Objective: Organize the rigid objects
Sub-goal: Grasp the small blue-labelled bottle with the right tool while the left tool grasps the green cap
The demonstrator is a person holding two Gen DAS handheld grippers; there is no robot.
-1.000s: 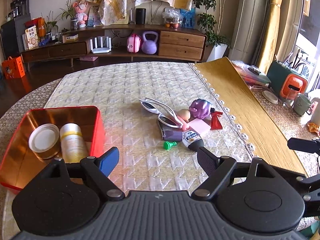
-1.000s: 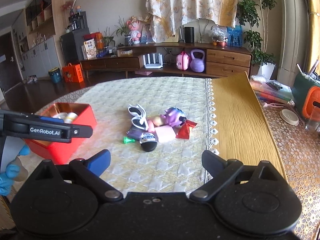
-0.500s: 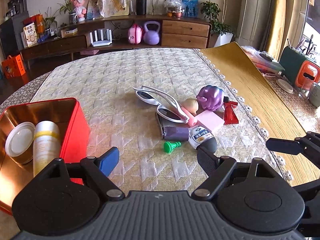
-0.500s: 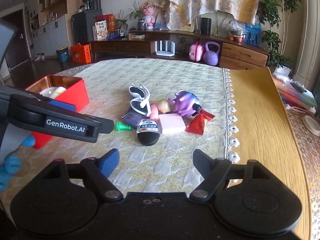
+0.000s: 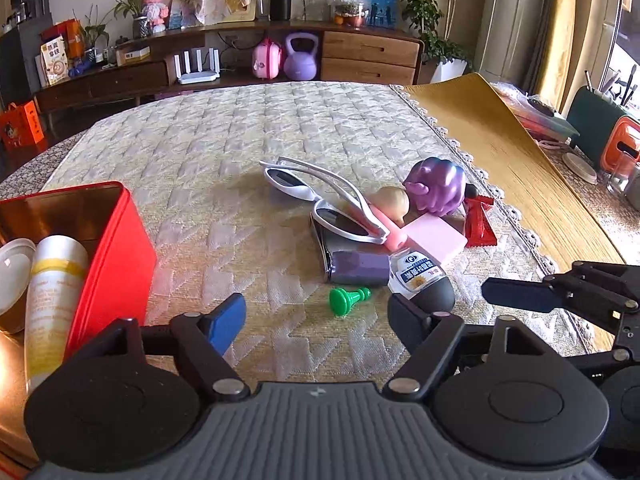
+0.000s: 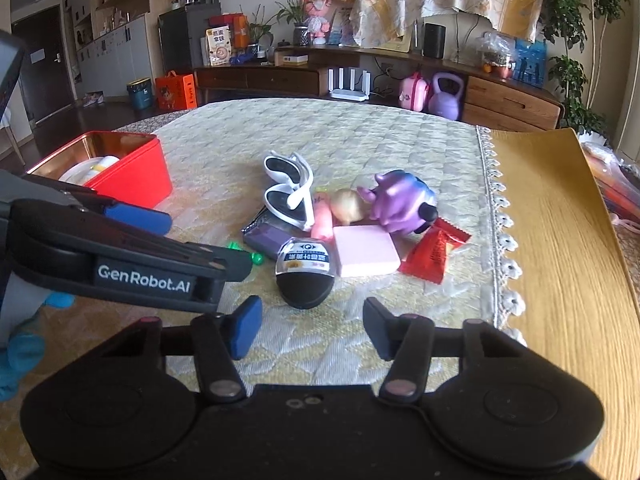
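The left gripper (image 5: pixel 316 316) and right gripper (image 6: pixel 310 326) are seen released, fingers just narrowed, nothing between them. The black-capped bottle (image 6: pixel 305 272) lies on the surface, nearest the right gripper. Behind the bottle, the dark case (image 5: pixel 358 268) is half buried under white sunglasses (image 5: pixel 320 200). Left of it, the red tin (image 5: pixel 116 248) is cut off.

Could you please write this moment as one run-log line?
left tool: open, jaws closing, empty | right tool: open, jaws closing, empty | nearest: black-capped bottle | red tin: tube, lidded jar inside
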